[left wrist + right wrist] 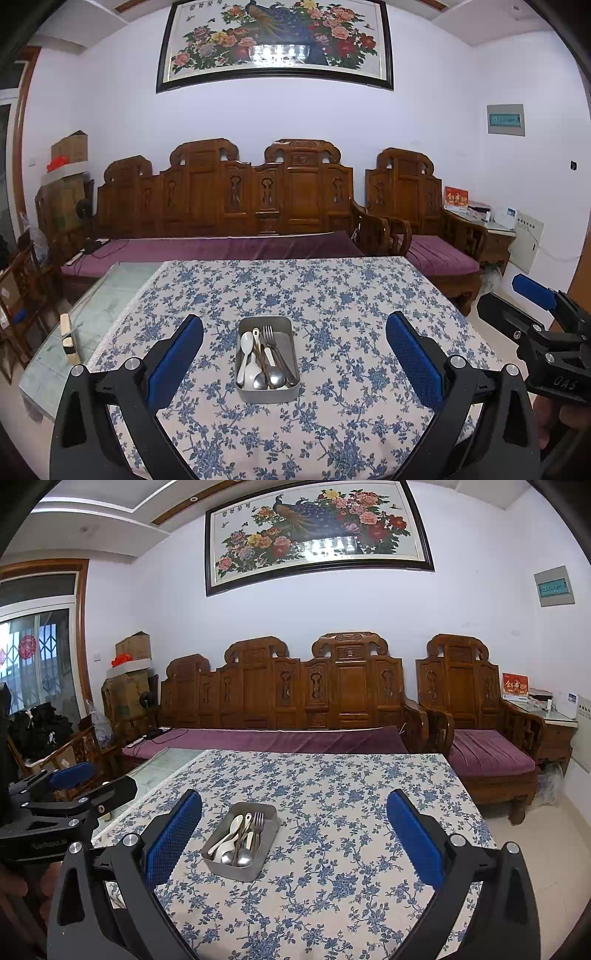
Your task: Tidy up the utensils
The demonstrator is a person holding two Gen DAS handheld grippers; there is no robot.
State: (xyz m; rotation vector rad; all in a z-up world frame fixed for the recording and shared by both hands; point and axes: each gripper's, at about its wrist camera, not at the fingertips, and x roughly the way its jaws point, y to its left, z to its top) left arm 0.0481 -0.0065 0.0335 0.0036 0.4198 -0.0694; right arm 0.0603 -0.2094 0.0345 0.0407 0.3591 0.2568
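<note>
A grey metal tray [266, 395] stands on the blue-flowered tablecloth [332, 295]. In it lie white spoons [245, 350], metal spoons [276, 376], a fork [269, 334] and brown chopsticks [263, 360]. My left gripper [294, 360] is open and empty, held above the table in front of the tray. The right wrist view shows the same tray [240, 872] left of centre, with my right gripper [294, 840] open and empty above the cloth [351, 794]. Each gripper shows at the edge of the other's view: the right one [546, 314], the left one [66, 786].
The cloth covers part of a glass-topped table [110, 295]; a small cream block [70, 338] stands on the bare glass at left. A carved wooden sofa [229, 206] with purple cushions and an armchair [417, 206] stand behind the table. Boxes are stacked at the far left.
</note>
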